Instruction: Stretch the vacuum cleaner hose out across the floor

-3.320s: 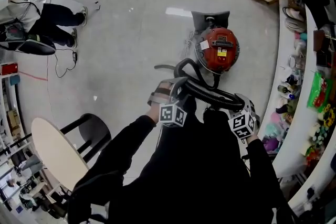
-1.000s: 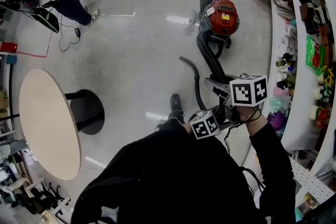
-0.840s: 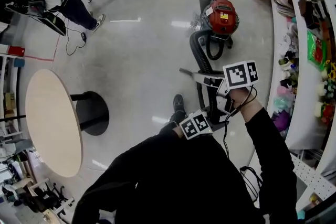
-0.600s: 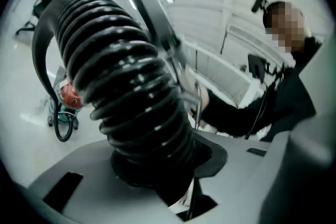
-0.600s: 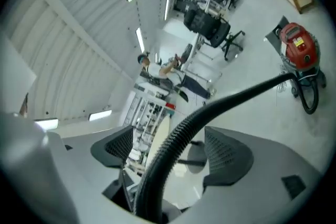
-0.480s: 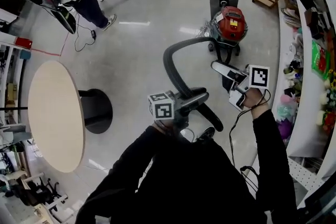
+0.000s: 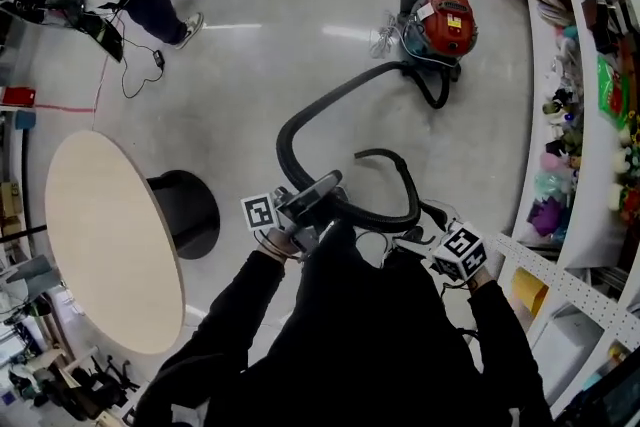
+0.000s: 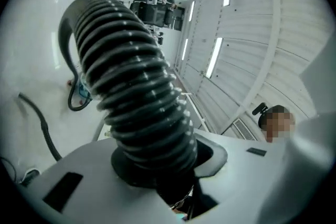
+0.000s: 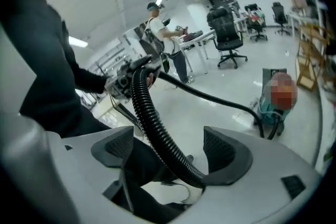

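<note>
Now our left hand-held gripper (image 8: 157,165) is clamping the hose (image 7: 330,100) arcing toward the vacuum cleaner (image 7: 445,20). The right hand-held gripper (image 9: 176,152), just opened, is straddling it.

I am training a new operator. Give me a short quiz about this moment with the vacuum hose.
1. True or false: the left gripper is shut on the hose.
2. The red vacuum cleaner stands on: A the floor; B the round table; C a shelf.
3. What lies between the jaws of the right gripper?
Key: 1 true. 2 A. 3 the hose; these jaws have just been opening and stand apart.
</note>
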{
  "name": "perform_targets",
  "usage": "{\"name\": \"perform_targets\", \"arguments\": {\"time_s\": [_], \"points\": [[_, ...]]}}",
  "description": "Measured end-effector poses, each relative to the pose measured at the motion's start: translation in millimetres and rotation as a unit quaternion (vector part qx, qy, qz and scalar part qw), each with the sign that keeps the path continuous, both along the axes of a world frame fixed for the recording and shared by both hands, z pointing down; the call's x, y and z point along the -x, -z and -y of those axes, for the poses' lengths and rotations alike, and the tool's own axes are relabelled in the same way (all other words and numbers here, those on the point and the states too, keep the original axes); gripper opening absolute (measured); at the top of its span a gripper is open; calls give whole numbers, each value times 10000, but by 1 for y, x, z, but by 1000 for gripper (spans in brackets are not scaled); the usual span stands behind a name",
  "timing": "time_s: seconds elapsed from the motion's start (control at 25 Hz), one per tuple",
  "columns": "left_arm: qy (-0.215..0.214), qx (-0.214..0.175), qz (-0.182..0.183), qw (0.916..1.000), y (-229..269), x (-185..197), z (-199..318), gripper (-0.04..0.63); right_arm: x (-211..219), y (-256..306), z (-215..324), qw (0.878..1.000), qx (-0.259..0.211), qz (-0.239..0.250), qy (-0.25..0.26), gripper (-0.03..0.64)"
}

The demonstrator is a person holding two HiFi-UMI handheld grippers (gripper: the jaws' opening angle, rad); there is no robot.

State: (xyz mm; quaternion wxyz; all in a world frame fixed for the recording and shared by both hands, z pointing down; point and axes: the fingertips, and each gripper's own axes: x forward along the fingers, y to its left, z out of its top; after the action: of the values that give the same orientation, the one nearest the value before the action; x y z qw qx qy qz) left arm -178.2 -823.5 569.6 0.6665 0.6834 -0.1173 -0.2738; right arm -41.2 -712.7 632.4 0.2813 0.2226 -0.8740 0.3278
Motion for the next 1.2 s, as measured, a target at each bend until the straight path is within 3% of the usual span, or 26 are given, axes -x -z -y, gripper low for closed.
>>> {"name": "perform_targets", "arguments": {"time_s": [0.12, 0.24, 0.4, 0.52, 0.56, 0.64, 0.76, 0.92, 1.04, 1.12, 1.2], "points": [[-54, 178, 114, 9998, -8, -7, -16, 143, 33, -24, -19, 9906, -740, -739, 886, 403], [116, 184, 207, 9995, -2, -12, -23, 143, 51, -35, -50, 9739, -1149, -928, 1725, 402], [580, 276, -138, 9978, 29, -17, -43, 143, 38, -33, -57, 9503, -2229, -1399, 1664, 402], [1169, 379, -431, 9915, 54, -30, -77, 143, 11, -24, -65, 9315, -2848, -1743, 1444, 397], [1352, 427, -464, 9888, 59, -36, -93, 143, -3, -19, -71, 9247, -3051, -1850, 1329, 368], [1594, 468, -503, 9848, 66, -49, -130, 143, -30, -8, -88, 9151, -3339, -1913, 1201, 140], [1759, 612, -291, 9821, 50, -60, -176, 143, -58, 0, -126, 9106, -3344, -1859, 1561, 133], [1422, 1591, 254, 9766, -33, -62, -225, 234, -67, 6, -180, 8952, -3235, -2150, 2187, 130], [1187, 2096, 147, 9705, -74, -62, -266, 267, -64, 6, -216, 8820, -3018, -2461, 2653, 129], [839, 2117, -22, 9737, -84, -62, -291, 285, -61, 6, -235, 8744, -2895, -2649, 2855, 127], [338, 2000, -280, 9788, -87, -53, -316, 296, -60, 6, -253, 8745, -2687, -2838, 2873, 127]]}}
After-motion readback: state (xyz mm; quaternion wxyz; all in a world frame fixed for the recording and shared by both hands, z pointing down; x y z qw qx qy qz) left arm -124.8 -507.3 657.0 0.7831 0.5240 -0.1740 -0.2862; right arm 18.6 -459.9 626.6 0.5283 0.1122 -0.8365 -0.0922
